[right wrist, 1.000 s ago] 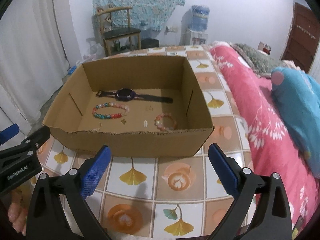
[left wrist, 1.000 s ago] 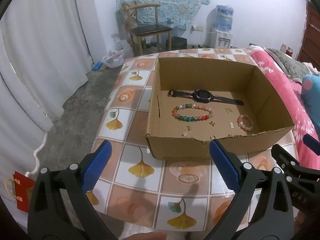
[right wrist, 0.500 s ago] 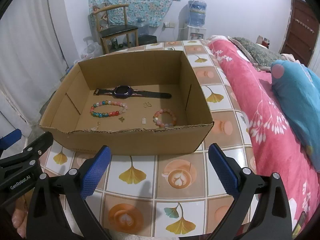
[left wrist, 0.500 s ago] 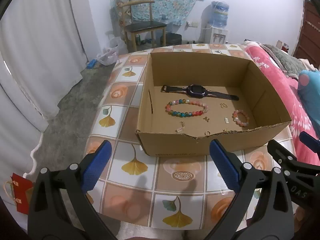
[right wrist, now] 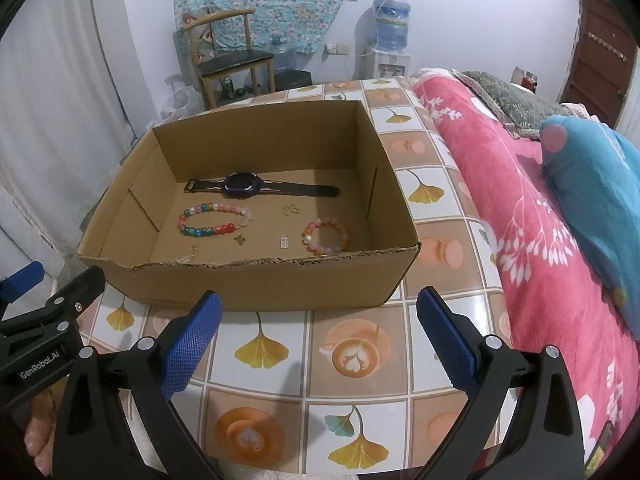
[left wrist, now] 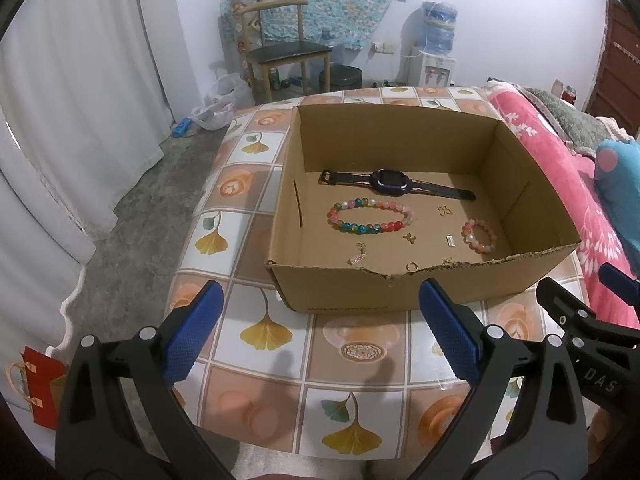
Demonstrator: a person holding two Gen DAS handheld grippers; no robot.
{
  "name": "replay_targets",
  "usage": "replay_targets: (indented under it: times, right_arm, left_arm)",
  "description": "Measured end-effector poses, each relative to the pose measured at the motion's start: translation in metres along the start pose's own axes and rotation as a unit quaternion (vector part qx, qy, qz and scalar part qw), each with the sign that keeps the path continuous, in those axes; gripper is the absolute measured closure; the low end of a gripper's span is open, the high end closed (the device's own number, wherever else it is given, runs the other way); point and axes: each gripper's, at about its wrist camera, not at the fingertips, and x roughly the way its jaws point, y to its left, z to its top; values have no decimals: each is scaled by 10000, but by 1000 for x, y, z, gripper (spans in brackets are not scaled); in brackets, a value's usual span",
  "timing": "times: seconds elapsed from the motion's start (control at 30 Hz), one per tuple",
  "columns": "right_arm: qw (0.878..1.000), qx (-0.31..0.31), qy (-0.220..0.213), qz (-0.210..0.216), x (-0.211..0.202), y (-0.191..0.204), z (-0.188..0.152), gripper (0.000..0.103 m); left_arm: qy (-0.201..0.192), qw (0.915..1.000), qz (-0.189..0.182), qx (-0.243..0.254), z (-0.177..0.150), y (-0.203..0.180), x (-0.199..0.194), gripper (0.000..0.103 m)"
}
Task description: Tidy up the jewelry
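Observation:
An open cardboard box (left wrist: 340, 288) (right wrist: 260, 284) stands on the tiled table. On its floor lie a dark wristwatch (left wrist: 390, 181) (right wrist: 244, 185), a long multicoloured bead bracelet (left wrist: 370, 216) (right wrist: 216, 218), a small pink bead bracelet (left wrist: 478, 236) (right wrist: 326, 234) and several tiny metal charms (left wrist: 450, 240) (right wrist: 284, 242). My left gripper (left wrist: 320, 332) hovers open in front of the box, holding nothing. My right gripper (right wrist: 318, 330) is also open and empty, near the box's front wall.
The table (left wrist: 356, 364) has a tile-pattern cloth with leaf and coffee prints. A pink floral bed (right wrist: 520, 216) with a blue pillow (right wrist: 592, 168) lies on the right. A wooden chair (left wrist: 284, 52) and water dispenser (left wrist: 434, 56) stand behind. White curtains (left wrist: 72, 120) hang left.
Both grippers have risen and pulled back a little, so the box floor shows more fully. The jewellery has not moved and both grippers stay open.

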Motion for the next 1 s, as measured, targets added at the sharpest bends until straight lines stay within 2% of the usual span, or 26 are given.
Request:
replay_targets:
  times: [1.0]
  right_arm:
    - [10000,50,17,-5,0,0,-2,8]
  left_arm:
    - [25,10000,-31,-11,0,0,1,8]
